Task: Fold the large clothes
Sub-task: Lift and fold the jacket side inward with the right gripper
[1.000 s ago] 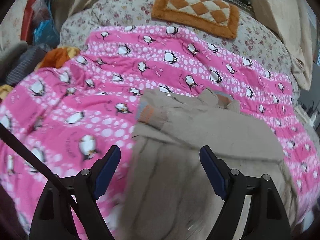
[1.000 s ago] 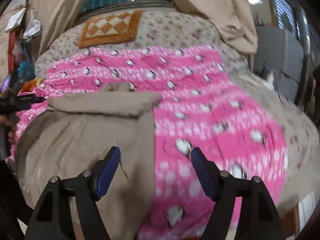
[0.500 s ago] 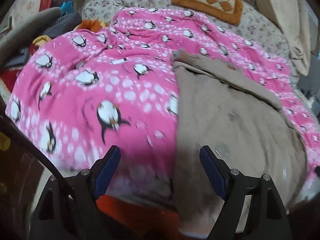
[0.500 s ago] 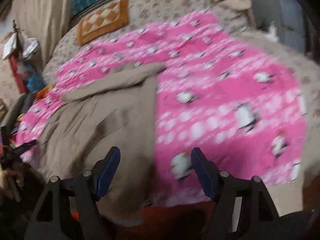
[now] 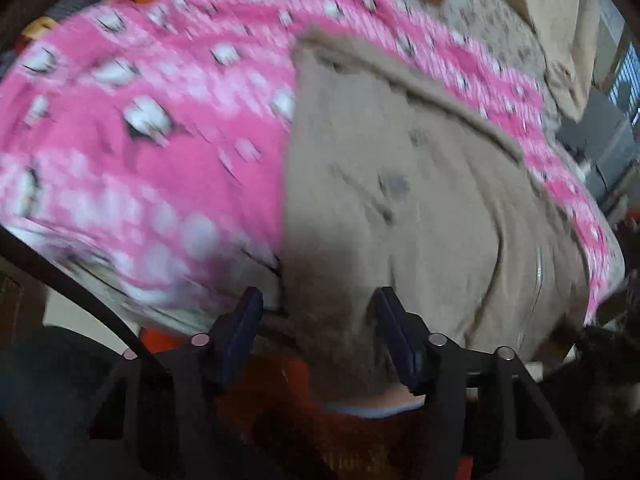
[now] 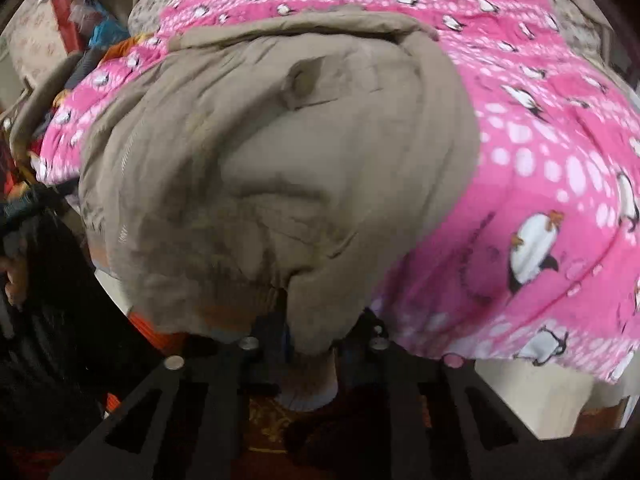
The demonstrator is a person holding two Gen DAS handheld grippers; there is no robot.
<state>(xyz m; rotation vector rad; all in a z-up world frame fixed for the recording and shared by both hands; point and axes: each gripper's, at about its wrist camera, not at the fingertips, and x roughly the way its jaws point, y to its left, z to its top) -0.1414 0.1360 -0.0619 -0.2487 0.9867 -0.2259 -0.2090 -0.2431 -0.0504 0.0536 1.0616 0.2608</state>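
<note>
Jacket hem [image 6: 308,312] — inside right gripper [image 6: 310,340]

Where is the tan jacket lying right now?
The tan jacket lies on the pink penguin blanket, toward its left in the right wrist view, hem hanging over the near edge where the right gripper pinches it.

Both tools share one build: a black frame with slotted cut-outs and round silver screw heads. The left gripper [image 5: 318,340] carries dark blue fingers [image 5: 400,344], and a thin black cable [image 5: 80,292] crosses its left side (the right gripper [image 6: 310,340] has its pads hidden by cloth).
</note>
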